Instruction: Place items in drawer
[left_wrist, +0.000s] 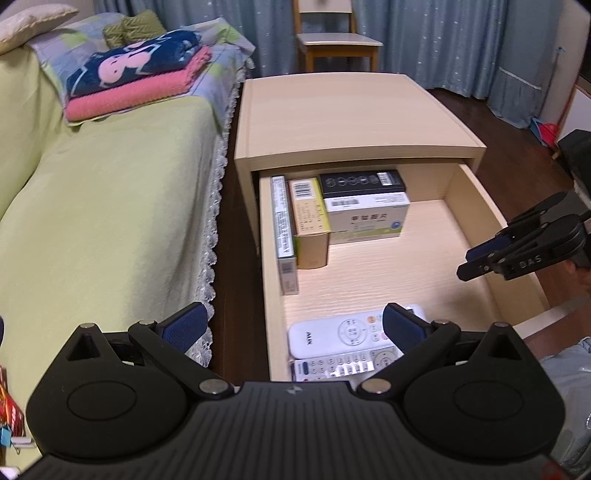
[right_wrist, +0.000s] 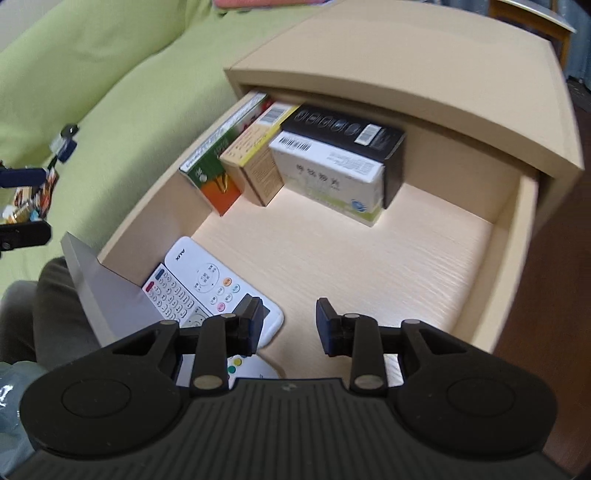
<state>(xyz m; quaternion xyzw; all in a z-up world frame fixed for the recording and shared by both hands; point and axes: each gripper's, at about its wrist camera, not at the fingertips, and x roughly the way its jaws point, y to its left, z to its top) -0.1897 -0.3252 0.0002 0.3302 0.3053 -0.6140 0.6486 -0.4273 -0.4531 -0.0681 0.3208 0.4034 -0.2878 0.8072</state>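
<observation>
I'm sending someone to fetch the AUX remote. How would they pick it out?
Look in the open drawer of the pale wooden bedside cabinet next to the green bed. At the drawer's front lie two remotes; the AUX remote is the plain white one with a round pad, not the grey remote with rows of small keys.

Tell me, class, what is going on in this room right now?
A person holds a gripper in each hand over an open drawer beside a bed. The left gripper and right gripper are both open and hold nothing. Four boxes stand at the drawer's back, and two remote controls lie at its front.
</observation>
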